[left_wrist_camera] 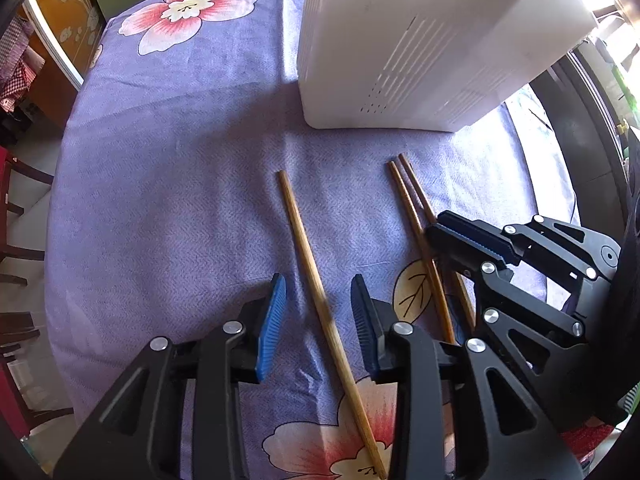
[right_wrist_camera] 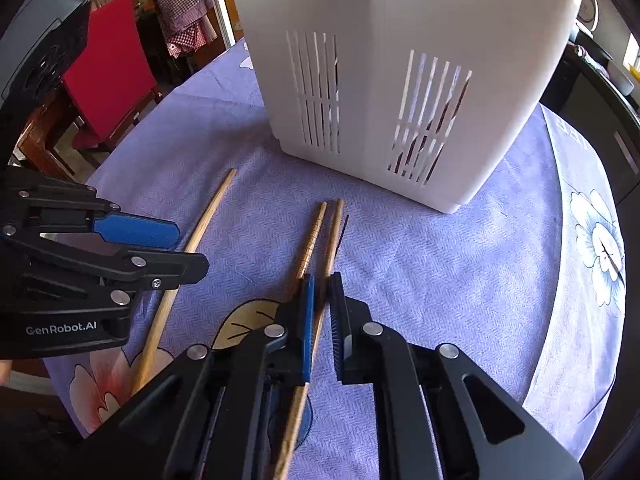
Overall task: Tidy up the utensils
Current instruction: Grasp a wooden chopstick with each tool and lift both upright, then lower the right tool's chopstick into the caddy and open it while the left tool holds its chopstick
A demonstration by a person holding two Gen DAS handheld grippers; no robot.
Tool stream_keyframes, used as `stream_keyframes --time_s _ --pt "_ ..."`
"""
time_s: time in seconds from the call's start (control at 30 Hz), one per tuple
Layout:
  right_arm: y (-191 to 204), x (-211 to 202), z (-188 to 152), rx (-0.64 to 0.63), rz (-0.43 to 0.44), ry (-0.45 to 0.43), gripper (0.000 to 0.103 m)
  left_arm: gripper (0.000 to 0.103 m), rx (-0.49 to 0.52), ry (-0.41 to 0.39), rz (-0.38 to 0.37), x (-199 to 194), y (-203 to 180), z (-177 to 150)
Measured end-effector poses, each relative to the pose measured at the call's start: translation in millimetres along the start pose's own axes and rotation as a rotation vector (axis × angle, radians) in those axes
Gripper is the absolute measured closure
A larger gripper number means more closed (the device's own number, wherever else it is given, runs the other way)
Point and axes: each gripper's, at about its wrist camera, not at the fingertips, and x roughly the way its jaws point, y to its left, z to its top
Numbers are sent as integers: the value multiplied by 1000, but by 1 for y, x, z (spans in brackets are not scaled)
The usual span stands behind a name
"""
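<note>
The right gripper is closing its jaws on one chopstick of a pair lying near the white holder; its partner is lying just beside it. The left gripper is hanging with jaws apart around a third chopstick, not touching it. All three are lying on the flowered tabletop, their near ends hidden under the grippers. Dark shapes are showing through the holder's slots, too dim to identify.
</note>
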Motion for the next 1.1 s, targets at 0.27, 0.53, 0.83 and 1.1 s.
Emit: stream_keyframes --time_s 0.27,0.53,0.83,1.1 --pt "-21 -20 -13 80 57 -48 97 95 11 -9 -5 2 -3 6" --pt "-42 -101 -30 128 90 -232 97 97 64 -121 -20 -35 -10 -1" --pt "-49 -181 -43 139 120 -407 97 97 115 -273 -57 -77 -14 -20" --pt "-41 -207 -31 129 119 -468 97 97 161 -414 -70 -120 -12 -43"
